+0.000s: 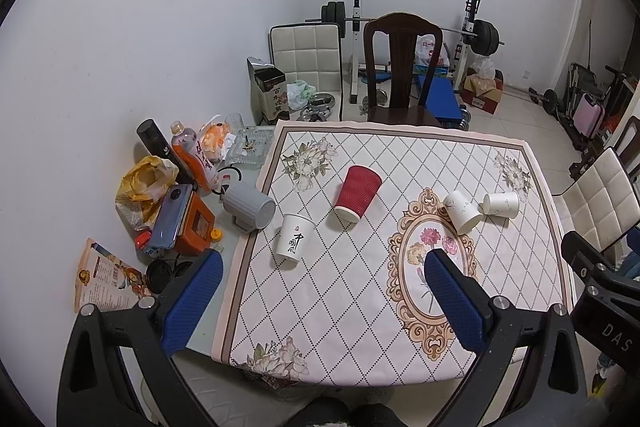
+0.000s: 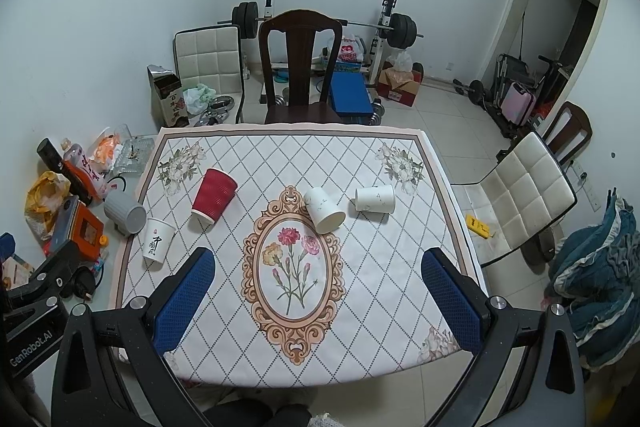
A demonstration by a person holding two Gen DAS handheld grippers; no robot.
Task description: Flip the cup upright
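Both the left gripper (image 1: 320,291) and right gripper (image 2: 318,285) hang spread wide, holding nothing. The red cup (image 2: 213,195) lies tipped, apparently mouth toward the camera.

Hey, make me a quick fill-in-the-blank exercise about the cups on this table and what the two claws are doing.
1. The ribbed cup lying on the tablecloth is ____ in colour.
2. Both the left claw and the right claw have their jaws ____.
3. The number of marbled white cups on their sides is ____.

Missing words: red; open; two
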